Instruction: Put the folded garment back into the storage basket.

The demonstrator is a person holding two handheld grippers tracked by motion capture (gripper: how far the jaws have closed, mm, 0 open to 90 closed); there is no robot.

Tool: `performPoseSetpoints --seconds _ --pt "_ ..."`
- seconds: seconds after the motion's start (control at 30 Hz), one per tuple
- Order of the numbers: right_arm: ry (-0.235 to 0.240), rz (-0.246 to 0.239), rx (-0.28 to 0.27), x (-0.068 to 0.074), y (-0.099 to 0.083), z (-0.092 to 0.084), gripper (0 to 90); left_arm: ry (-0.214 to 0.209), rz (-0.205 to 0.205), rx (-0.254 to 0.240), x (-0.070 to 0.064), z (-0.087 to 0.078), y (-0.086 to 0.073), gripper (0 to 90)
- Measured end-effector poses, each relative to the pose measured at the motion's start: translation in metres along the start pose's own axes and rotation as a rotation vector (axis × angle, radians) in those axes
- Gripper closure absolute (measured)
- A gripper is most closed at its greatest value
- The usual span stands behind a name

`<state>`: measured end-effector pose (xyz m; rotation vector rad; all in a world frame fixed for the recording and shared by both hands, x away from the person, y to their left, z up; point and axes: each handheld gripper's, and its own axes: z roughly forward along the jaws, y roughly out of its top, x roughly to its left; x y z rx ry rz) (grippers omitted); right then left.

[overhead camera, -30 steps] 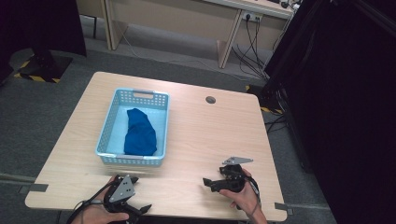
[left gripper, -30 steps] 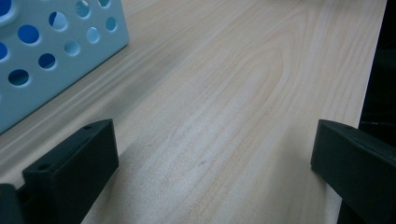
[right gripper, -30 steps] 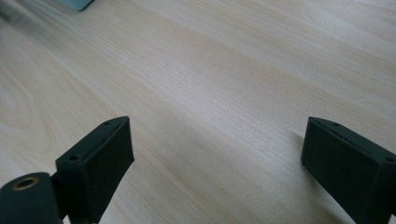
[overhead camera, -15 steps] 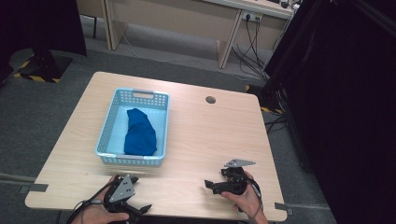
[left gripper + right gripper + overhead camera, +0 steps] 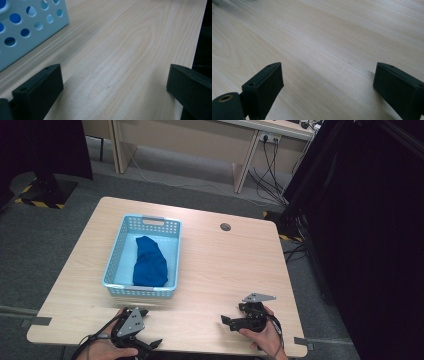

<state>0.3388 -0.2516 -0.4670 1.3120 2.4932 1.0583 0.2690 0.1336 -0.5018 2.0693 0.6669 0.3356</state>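
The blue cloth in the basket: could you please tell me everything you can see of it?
The blue cloth is a dark blue, soft-looking fabric, bunched into a long heap, narrower at its far end and wider at its near end. It lies on the floor of the light blue perforated plastic basket, toward its right wall and near end. Neither gripper touches it.

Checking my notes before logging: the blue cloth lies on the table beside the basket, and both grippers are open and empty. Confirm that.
Wrong on one point: the blue cloth lies inside the basket, not beside it, as the high view shows. The left gripper and right gripper are indeed open and empty.
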Motion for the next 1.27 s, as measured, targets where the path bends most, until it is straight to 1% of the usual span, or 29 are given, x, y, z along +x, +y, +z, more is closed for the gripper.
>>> performPoseSetpoints --seconds 0.37,0.8,1.03,1.27 --pt "-0.008 -0.006 -0.002 0.001 -0.004 -0.003 9.8 0.000 0.000 0.000 0.000 0.000 0.000 0.0" --pt "-0.020 0.004 -0.009 -0.001 -0.012 -0.010 9.7 0.000 -0.001 0.000 0.000 0.000 0.000 0.0" --pt "-0.023 0.014 -0.009 -0.003 -0.013 -0.012 9.6 0.000 0.000 0.000 0.000 0.000 0.000 0.0" --pt "-0.027 0.015 -0.022 -0.006 -0.012 -0.015 9.5 -0.001 -0.002 -0.001 0.000 0.000 0.000 0.0"
